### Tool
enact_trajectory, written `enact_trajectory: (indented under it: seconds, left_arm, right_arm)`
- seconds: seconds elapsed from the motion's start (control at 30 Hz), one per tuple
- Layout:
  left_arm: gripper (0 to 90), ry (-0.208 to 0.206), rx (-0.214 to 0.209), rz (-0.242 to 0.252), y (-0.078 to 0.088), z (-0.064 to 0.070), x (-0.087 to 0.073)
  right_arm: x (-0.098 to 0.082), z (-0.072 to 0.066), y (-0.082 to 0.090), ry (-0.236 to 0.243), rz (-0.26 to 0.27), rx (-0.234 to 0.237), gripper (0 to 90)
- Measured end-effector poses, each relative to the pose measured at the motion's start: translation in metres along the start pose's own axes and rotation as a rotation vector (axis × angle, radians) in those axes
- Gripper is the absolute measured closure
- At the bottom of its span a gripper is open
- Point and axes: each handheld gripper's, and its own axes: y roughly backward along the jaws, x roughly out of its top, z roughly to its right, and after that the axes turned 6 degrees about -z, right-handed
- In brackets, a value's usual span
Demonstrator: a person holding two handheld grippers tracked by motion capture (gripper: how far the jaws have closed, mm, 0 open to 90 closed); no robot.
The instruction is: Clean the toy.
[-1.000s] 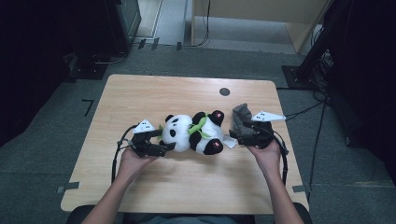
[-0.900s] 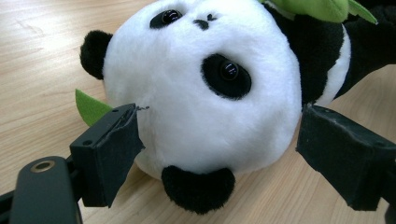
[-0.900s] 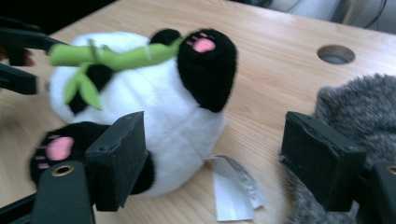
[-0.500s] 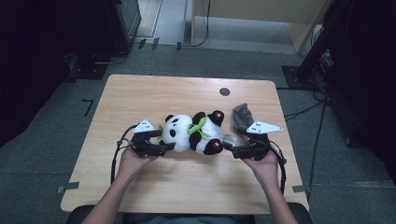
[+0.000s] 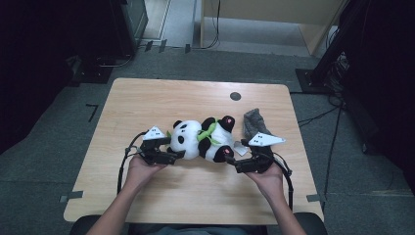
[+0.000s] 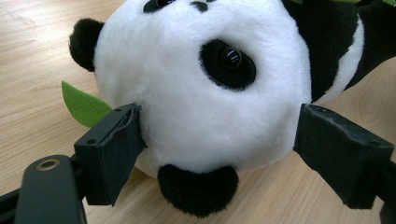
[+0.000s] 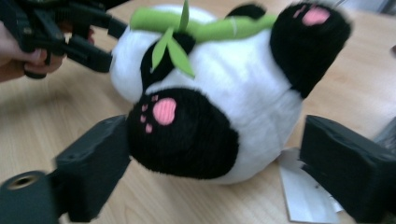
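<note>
Lying on its back near the middle of the wooden table (image 5: 147, 103), the plush panda (image 5: 203, 139) is resting with its head toward nine o'clock and its feet toward three o'clock. The left gripper (image 5: 177, 155) is bracketing the head, one jaw pressing into the fur, the other standing just clear, so it is not clamping. The right gripper (image 5: 230, 160), whose jaws have just been opening, is straddling the panda's bottom with both jaws spread wide. A grey sock (image 5: 254, 125) is lying at two o'clock of the panda.
</note>
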Motion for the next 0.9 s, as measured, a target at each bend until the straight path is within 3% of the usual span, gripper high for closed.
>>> enact_trajectory:
  seconds: [0.23, 0.53, 0.9]
  left_arm:
    - [16.7, 0.010, 0.003, 0.013, -0.002, -0.002, 0.000]
    - [22.5, 0.021, 0.008, 0.025, -0.003, -0.004, 0.001]
    - [24.5, 0.033, -0.001, 0.033, -0.004, -0.003, 0.002]
  right_arm:
    - [-0.002, 0.003, -0.015, -0.010, -0.020, 0.076, 13.2]
    - [0.000, 0.003, -0.029, 0.005, -0.002, 0.079, 12.8]
    - [0.000, -0.003, -0.049, 0.067, -0.025, -0.025, 15.2]
